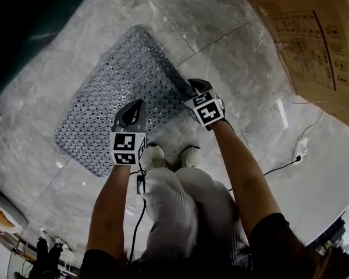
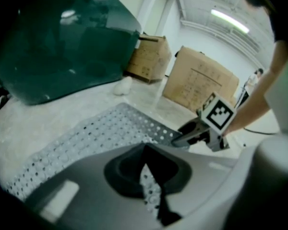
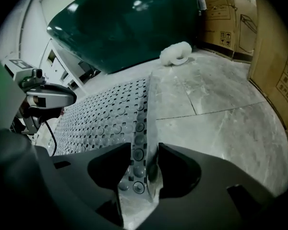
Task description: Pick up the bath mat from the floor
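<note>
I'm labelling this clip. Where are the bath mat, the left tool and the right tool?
bath mat (image 1: 113, 92): head view, middle of its studded surface.
left tool (image 1: 141, 103): head view, its tips at the mat's near edge.
right tool (image 1: 193, 85): head view, its tips at the mat's right corner.

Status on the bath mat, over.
Left gripper shut on bath mat edge. Right gripper likewise. Mat otherwise flat on floor. Nothing blocking.

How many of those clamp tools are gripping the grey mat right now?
2. The left gripper pinches the bath mat at its near edge; the right gripper pinches its right side. None hidden.
</note>
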Tool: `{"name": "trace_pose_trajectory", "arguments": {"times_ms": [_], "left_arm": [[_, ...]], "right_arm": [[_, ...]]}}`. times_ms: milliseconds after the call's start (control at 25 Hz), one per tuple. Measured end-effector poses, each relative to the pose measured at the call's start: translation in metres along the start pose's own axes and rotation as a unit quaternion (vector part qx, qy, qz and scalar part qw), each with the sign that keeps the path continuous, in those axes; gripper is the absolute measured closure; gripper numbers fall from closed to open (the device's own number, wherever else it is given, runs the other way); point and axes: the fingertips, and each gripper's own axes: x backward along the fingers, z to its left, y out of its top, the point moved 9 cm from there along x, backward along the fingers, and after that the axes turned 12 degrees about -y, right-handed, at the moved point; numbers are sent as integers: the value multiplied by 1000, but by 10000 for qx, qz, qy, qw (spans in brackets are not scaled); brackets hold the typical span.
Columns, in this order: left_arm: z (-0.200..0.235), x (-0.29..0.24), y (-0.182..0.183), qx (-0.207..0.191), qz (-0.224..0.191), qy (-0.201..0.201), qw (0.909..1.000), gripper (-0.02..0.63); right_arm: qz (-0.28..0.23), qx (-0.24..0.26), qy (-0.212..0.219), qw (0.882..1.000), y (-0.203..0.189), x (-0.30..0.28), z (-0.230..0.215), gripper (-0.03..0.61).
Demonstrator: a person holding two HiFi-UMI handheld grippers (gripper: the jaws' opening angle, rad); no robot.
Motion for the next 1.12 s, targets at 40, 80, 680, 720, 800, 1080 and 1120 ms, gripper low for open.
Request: {"name": "trace_pose_trajectory", "arguments": {"times_ms": [40,80,680,720,800,1080,1120], "left_arm": [[1,-1,0,-12,-3,-3,10000,607],[1,-3,0,-25,0,-10,10000,607],[1,3,-9,-43,174,-61,9998,607],[0,6,-7,-35,182,-57,9998,607],[-3,13,-3,-30,211,-41,9998,607],[-12,52,26,-26,195,127,9997,607],[-13,58,31,-15,193,155,9997,607]], "right_arm": [[11,5,50,10000,0,-3,-1,407],[32,1,88,10000,-1,-6,-3,407],[170,-188,-67,9997,1,-13,2,546],[180,-125,-70,9997,2,-10,3,554],[207,-52,-60,9998,7,-1,8,558],[169,35,82,9998,30,45,32,561],[151,55,122,9998,34,53,37,561]]}}
